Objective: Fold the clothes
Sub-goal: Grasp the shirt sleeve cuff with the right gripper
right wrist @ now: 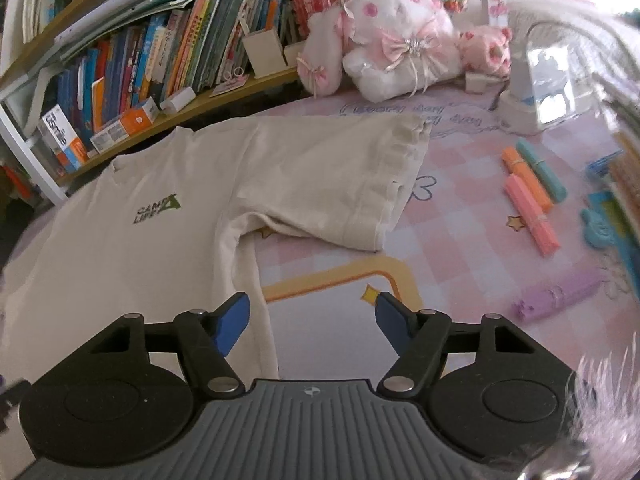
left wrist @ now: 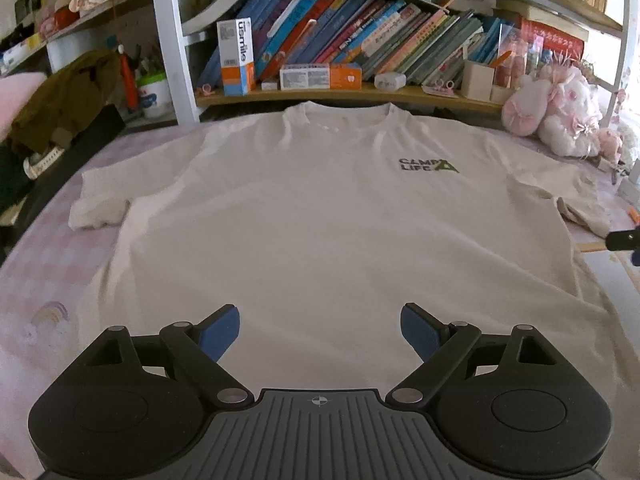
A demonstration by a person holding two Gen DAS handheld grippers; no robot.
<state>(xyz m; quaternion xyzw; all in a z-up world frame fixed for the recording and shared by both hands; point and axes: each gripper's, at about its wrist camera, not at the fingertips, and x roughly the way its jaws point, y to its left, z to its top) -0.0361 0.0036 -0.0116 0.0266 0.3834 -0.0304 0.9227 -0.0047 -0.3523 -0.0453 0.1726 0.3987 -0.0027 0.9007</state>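
The T-shirt (left wrist: 304, 216) is matt cream cloth, softly creased, with a flat dark green print (left wrist: 428, 165) at 1 o'clock from its middle. Under it the mat (right wrist: 460, 208) looks smooth, faintly sheeny and pastel-checked. The left gripper (left wrist: 320, 332) and right gripper (right wrist: 313, 320) are matt black plastic with dull metal pivot pins, ribbed grey housings and smooth blue pads (right wrist: 234, 322). At 12 o'clock the shelf board (left wrist: 344, 94) looks like pale wood, carrying glossy paper books (left wrist: 360, 40); the plush toy (right wrist: 396, 40) is fluffy with satin bows.

Black linkage left gripper (left wrist: 320, 330), blue pads (left wrist: 224, 330), silver pivots, ribbed grey base
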